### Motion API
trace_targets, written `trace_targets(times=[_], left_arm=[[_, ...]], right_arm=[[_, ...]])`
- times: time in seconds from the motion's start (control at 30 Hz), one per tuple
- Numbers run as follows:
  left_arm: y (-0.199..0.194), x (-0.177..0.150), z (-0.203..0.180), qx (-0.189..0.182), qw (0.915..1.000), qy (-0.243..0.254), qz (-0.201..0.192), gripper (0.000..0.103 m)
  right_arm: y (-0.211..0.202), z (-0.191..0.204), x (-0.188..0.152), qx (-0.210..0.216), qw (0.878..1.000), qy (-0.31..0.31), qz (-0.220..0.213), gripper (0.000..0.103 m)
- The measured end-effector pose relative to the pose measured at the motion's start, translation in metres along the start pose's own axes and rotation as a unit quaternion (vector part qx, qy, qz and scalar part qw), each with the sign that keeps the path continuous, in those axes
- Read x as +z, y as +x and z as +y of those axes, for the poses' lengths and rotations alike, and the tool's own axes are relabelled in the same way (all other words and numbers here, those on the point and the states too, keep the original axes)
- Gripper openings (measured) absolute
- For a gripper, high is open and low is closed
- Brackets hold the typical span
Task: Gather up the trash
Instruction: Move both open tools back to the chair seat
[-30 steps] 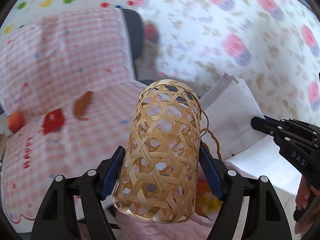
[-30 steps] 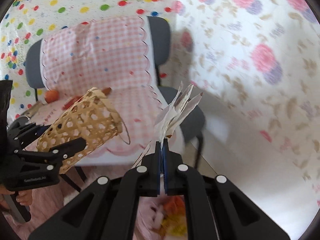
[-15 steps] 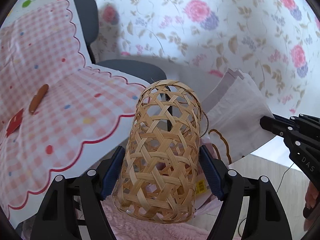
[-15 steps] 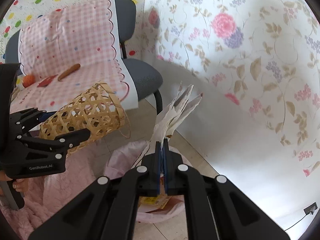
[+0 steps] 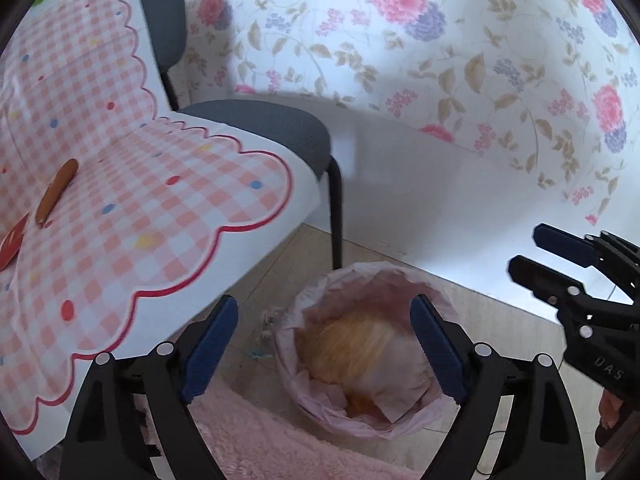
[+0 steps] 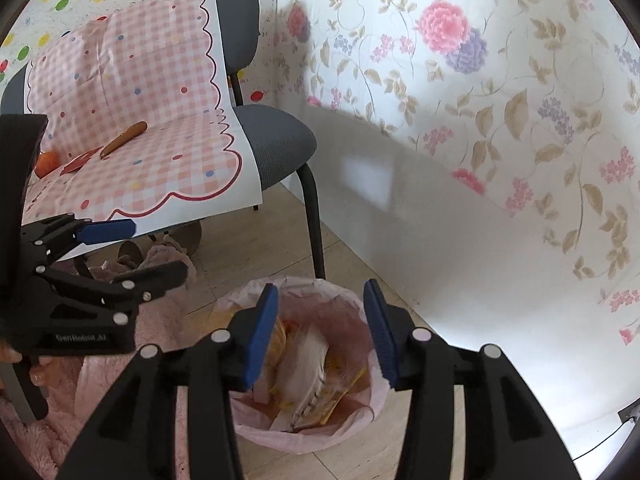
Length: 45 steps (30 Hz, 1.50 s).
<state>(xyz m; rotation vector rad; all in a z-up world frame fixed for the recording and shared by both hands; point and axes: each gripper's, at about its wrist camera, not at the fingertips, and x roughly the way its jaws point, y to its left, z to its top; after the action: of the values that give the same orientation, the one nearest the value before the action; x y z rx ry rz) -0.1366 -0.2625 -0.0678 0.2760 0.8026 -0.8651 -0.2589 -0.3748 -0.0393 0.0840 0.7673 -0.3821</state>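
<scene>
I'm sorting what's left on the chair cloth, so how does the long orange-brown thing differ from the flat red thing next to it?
The orange-brown piece is long, narrow and rounded; the red piece is flat with straight edges. The orange-brown piece lies farther up the checked cloth, while the red piece sits nearer the round orange object. What either is made of cannot be told. Both lie loose on the cloth, ungripped, away from the lined bin.

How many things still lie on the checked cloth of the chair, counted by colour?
Orange round item: 1
Red flat packet: 1
Brown long stick-shaped item: 1
Total: 3, all on the cloth
</scene>
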Motion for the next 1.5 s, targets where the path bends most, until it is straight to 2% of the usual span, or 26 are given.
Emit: trace_targets(times=[0.13, 0.3, 0.53, 0.67, 0.8, 1.0, 1.13, 1.23, 1.33, 1.5], left_arm=[[-0.02, 0.001, 0.02, 0.02, 0.9993, -0.024, -0.02, 0.087], [-0.039, 0.0, 0.043, 0.042, 0.9978, -0.044, -0.027, 0.087], [-0.074, -0.002, 0.081, 0.071, 0.9934, -0.076, -0.048, 0.087], [-0.093, -0.005, 0.115, 0.109, 0.9872, -0.102, -0.057, 0.087], [-0.109, -0.013, 0.161, 0.159, 0.9757, -0.139, -0.057, 0.087], [-0.126, -0.025, 0.222, 0.233, 0.9516, -0.194, -0.054, 0.087], [-0.137, -0.028, 0.264, 0.273, 0.9327, -0.229, -0.056, 0.088], [-0.139, -0.028, 0.289, 0.289, 0.9222, -0.251, -0.053, 0.088], [-0.138, -0.029, 0.307, 0.298, 0.9165, -0.263, -0.049, 0.088], [-0.133, -0.03, 0.324, 0.309, 0.9114, -0.269, -0.04, 0.088]], right_arm=[[-0.008, -0.009, 0.007, 0.0, 1.0, 0.014, -0.016, 0.044], [-0.017, -0.008, 0.022, 0.014, 0.999, 0.022, -0.037, 0.044], [-0.022, 0.026, 0.055, 0.073, 0.995, 0.001, -0.066, 0.044], [-0.012, 0.059, 0.076, 0.111, 0.991, -0.024, -0.071, 0.044], [0.007, 0.102, 0.1, 0.159, 0.983, -0.055, -0.069, 0.044], [0.035, 0.161, 0.127, 0.199, 0.974, -0.089, -0.062, 0.044], [0.057, 0.195, 0.144, 0.212, 0.97, -0.11, -0.048, 0.044], [0.07, 0.217, 0.155, 0.219, 0.967, -0.12, -0.043, 0.044], [0.084, 0.239, 0.166, 0.225, 0.965, -0.128, -0.035, 0.044], [0.111, 0.274, 0.18, 0.227, 0.963, -0.142, -0.017, 0.044]])
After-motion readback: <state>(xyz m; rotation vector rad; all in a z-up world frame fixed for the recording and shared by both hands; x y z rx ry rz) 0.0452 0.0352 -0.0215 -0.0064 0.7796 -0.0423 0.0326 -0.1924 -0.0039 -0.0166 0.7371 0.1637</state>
